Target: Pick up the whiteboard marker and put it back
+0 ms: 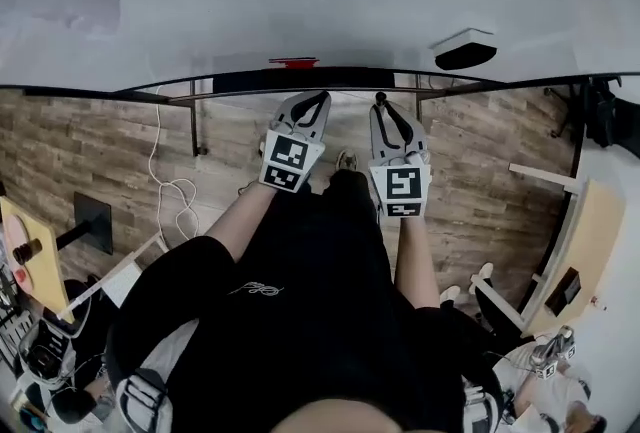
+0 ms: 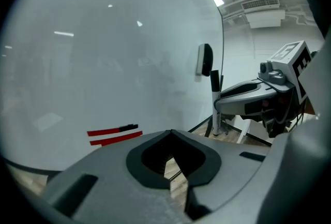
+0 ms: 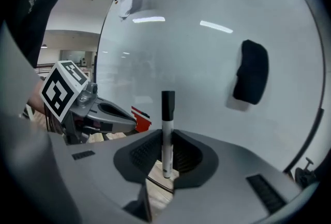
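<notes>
**A:** What is found nearest, in the right gripper (image 3: 168, 158)?

**B:** A whiteboard marker (image 3: 167, 130) is pinched there. The jaws are drawn in partway, and the lower white barrel is clamped between the ribbed pads. The marker is held upright, with its black cap at twelve o'clock and its white end down between the jaws.

**A:** And the left gripper (image 2: 171, 135)?

**B:** Its jaws are pressed together at the tips and nothing is held. Only wooden floor (image 2: 175, 179) is seen through the slot behind the tips.

**A:** How are the two set against each other?

**B:** In the head view they are held side by side ahead of the body, the left at eleven o'clock and the right at one o'clock. Both are aimed at the whiteboard (image 2: 103, 52). In the left gripper view, the marker is seen at two o'clock, standing up out of the right gripper.

**A:** What is seen farther off?

**B:** A black eraser (image 3: 251, 78) is stuck to the board at two o'clock from the marker's cap. Two red strips (image 2: 115, 135) are seen low on the board, at ten o'clock from the left gripper's tips.
</notes>
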The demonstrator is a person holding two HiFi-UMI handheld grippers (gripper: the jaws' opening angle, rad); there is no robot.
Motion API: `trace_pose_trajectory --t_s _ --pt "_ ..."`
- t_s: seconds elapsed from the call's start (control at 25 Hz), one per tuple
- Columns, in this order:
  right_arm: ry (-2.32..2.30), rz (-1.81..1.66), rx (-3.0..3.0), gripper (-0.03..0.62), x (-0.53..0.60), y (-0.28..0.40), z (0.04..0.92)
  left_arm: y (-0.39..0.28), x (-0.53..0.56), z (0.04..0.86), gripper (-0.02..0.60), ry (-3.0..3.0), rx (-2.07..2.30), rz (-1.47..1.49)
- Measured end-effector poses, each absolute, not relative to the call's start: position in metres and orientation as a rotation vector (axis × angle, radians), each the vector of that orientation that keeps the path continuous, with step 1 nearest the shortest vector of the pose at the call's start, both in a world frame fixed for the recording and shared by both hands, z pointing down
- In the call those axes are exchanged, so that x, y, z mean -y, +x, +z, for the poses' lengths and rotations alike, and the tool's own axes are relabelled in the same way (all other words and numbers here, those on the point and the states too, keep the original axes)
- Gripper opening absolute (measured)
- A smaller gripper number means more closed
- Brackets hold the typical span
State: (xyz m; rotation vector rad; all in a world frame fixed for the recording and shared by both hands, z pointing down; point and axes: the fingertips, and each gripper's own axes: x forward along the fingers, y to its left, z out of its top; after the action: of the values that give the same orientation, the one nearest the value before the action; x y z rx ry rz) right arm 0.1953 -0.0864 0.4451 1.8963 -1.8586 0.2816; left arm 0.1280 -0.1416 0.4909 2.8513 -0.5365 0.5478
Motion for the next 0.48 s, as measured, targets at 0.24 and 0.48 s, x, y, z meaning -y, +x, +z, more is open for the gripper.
trace_pose_trajectory --t_s 0.24,0.48 --pt "1.599 0.235 1.981 0.058 0.111 0.192 0.465 0.116 0.156 0.498 0.008 2.712 0.842 0.476" --pt "1.274 -0.027 1.913 0.058 0.117 0.192 0.489 0.101 0.137 0.518 0.006 2.565 1.085 0.462"
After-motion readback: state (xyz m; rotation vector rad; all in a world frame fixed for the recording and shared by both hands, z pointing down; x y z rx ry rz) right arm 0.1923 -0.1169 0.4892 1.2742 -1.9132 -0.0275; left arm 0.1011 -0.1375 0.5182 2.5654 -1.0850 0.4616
